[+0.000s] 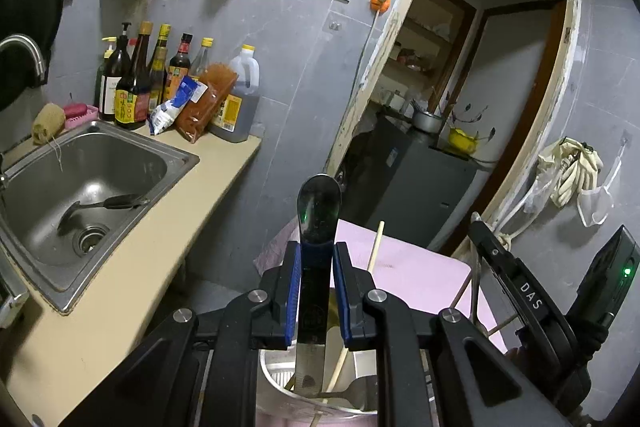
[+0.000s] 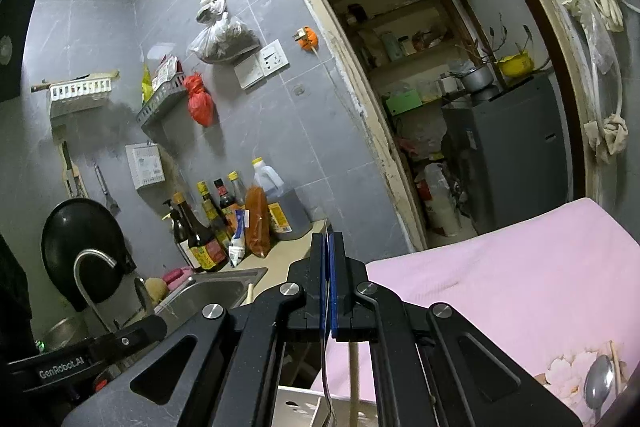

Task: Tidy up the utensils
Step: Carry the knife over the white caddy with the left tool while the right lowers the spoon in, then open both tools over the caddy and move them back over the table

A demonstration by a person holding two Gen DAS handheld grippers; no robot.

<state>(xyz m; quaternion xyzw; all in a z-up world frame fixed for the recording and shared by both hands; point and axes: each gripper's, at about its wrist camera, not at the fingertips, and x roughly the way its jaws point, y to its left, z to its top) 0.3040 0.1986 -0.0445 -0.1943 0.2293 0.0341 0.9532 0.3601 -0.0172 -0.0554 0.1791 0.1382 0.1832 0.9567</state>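
Observation:
My left gripper (image 1: 316,255) is shut on a steel spoon (image 1: 318,203), handle upright between the blue pads, its lower end reaching down into a metal utensil holder (image 1: 276,383) that also holds wooden chopsticks (image 1: 374,247). My right gripper (image 2: 330,247) is shut on a thin flat metal utensil (image 2: 327,367) seen edge-on, hanging down over the holder (image 2: 296,403) beside a wooden stick (image 2: 353,379). Another spoon (image 2: 598,383) lies on the pink cloth (image 2: 500,279) at the lower right with a chopstick beside it.
A steel sink (image 1: 80,183) with a ladle (image 1: 104,205) in it sits left in the beige counter (image 1: 132,267). Sauce bottles (image 1: 148,83) and an oil jug (image 1: 240,95) stand by the wall. A doorway (image 1: 460,107) opens to a storage room.

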